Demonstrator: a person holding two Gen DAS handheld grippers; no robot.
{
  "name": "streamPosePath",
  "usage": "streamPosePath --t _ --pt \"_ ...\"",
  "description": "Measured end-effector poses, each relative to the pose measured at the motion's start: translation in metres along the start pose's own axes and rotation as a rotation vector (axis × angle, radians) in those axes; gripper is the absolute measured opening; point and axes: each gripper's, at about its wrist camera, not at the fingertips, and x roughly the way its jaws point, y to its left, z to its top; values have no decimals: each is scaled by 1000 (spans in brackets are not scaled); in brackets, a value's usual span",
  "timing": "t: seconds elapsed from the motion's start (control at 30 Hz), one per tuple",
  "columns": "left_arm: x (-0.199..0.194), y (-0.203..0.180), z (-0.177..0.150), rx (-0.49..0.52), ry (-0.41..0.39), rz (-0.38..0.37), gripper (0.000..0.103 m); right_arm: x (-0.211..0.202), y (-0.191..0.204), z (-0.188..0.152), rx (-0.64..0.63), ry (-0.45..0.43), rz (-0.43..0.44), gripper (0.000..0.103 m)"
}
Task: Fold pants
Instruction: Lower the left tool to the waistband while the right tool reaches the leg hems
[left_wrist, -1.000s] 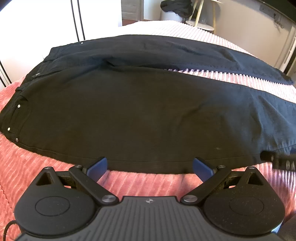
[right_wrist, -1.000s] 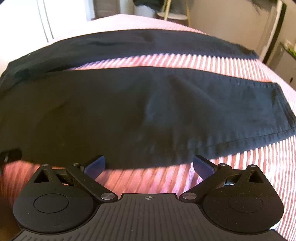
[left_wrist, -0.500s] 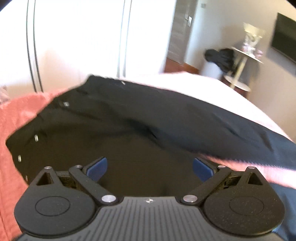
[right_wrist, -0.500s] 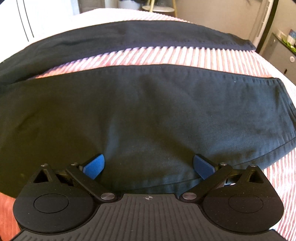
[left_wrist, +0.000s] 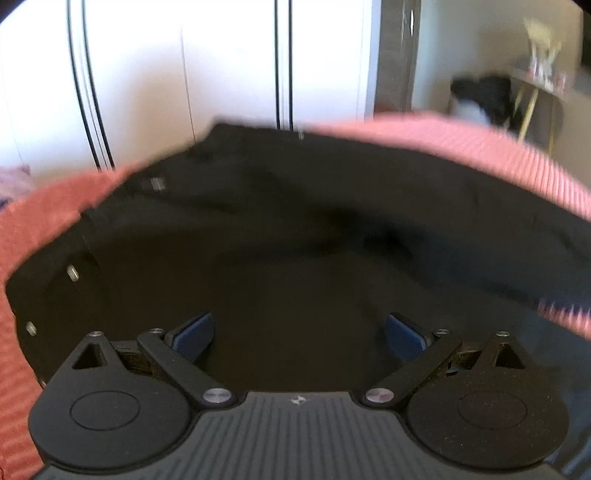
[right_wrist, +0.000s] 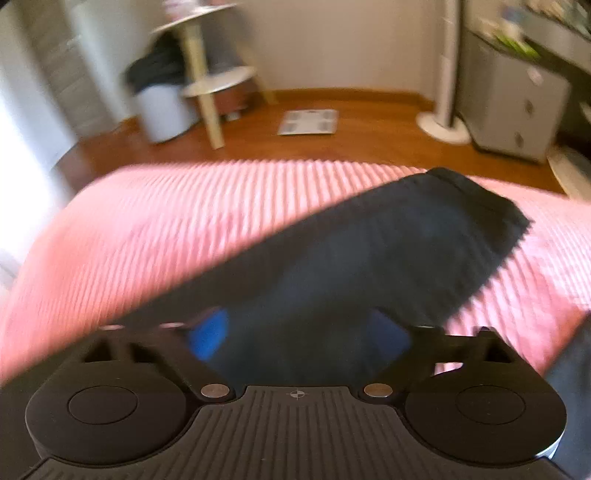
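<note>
Black pants (left_wrist: 295, 229) lie spread on a pink ribbed bedspread (left_wrist: 48, 206). In the left wrist view I see the waist end with metal rivets at the left. My left gripper (left_wrist: 299, 334) is open, low over the seat of the pants. In the right wrist view one black leg (right_wrist: 388, 243) runs away to its hem at the upper right. My right gripper (right_wrist: 299, 334) is open over that leg, blue pads (right_wrist: 208, 332) apart, nothing between them. Both views are blurred by motion.
White wardrobe doors (left_wrist: 184, 74) stand beyond the bed's far left. Past the foot of the bed are a wooden floor (right_wrist: 332, 147), a round side table (right_wrist: 218, 81), a white bin (right_wrist: 162, 110), a fan stand (right_wrist: 443, 125) and a grey cabinet (right_wrist: 513, 99).
Both grippers have moved forward over the pants. The left has swung towards the waist end. The right has turned towards the leg's hem and the foot of the bed. Both stay open.
</note>
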Motion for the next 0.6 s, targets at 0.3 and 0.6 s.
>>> streamPosePath --t 0.3,0.6 --pt "2 -8 -16 -2 -86 38 99 84 21 34 134 -18 -185 82" --pt "2 -7 -20 -65 -106 29 99 71 2 19 41 -78 -136 12"
